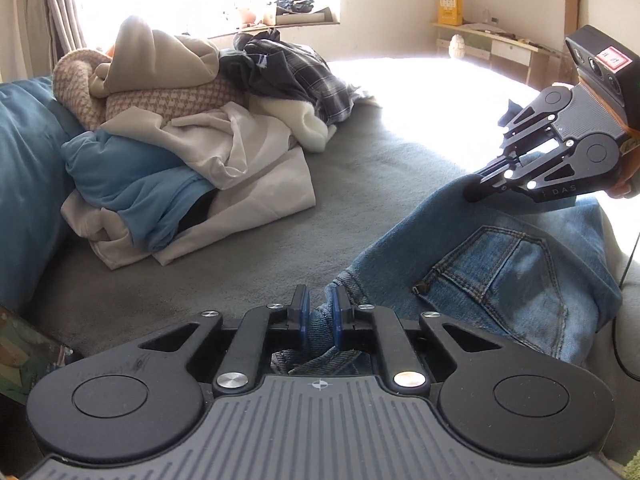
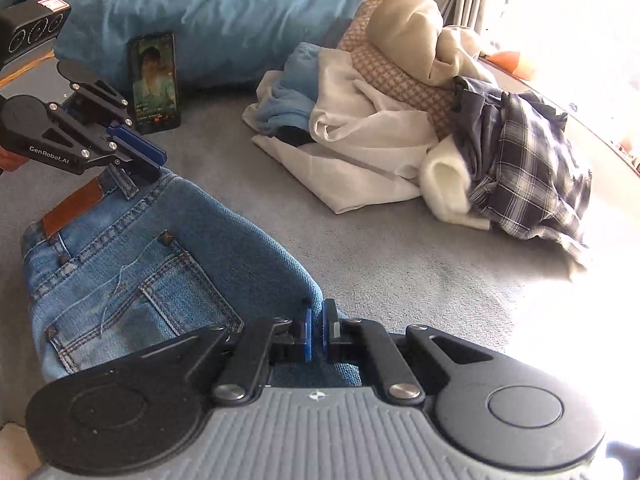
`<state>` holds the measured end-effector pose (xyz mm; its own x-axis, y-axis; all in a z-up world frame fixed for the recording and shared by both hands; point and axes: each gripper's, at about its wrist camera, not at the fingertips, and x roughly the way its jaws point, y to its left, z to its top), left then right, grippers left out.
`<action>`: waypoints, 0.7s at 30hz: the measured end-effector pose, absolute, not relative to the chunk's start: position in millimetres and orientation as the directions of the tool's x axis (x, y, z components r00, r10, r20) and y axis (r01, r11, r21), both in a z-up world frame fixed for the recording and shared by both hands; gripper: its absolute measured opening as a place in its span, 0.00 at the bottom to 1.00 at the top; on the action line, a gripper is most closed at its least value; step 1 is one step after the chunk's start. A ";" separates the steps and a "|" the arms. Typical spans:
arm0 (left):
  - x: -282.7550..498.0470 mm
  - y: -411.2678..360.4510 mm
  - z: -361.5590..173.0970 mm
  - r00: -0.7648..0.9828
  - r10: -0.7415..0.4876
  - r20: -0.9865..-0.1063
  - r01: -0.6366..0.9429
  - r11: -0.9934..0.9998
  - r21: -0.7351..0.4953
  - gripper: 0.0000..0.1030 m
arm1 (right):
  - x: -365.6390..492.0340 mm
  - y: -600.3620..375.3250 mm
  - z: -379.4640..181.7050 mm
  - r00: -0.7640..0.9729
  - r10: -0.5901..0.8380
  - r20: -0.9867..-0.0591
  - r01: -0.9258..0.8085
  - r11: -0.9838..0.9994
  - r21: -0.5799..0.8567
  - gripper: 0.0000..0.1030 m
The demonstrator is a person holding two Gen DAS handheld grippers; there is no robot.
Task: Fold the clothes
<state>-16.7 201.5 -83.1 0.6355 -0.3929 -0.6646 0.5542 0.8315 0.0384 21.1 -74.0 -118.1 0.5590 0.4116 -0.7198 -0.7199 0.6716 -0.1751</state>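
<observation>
Jeans: waistband stretched between left gripper and right gripper, each clamped on opposite end; legs hidden below.

Bed: grey cover, sunlit at the far edge. Lying on it: blue jeans, near side; heap of clothes, beige, white, light blue and plaid, further back; teal duvet; phone, propped upright against the duvet.

Both wrist views look down close, sharing jeans and bed.
</observation>
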 end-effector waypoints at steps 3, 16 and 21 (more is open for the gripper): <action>-11.4 200.5 -95.1 0.628 -0.375 -0.682 0.553 0.832 0.051 0.10 | 26.7 -70.4 -128.9 0.563 0.402 -0.722 -0.712 0.679 -0.178 0.04; -17.9 207.1 -77.7 0.662 -0.379 -0.646 0.434 0.897 -0.081 0.30 | 34.3 -69.2 -167.3 0.550 0.393 -0.737 -0.678 0.725 -0.119 0.05; -19.0 163.2 -94.2 0.549 -0.468 -0.692 0.489 0.852 -0.189 0.35 | 38.8 -77.6 -165.4 0.547 0.418 -0.726 -0.630 0.776 -0.028 0.08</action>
<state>-19.0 163.2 -94.2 0.5493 -0.4685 -0.6919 0.4889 0.8517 -0.1885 38.8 -77.6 -165.4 0.5471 0.4176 -0.7255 -0.6297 0.7763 -0.0280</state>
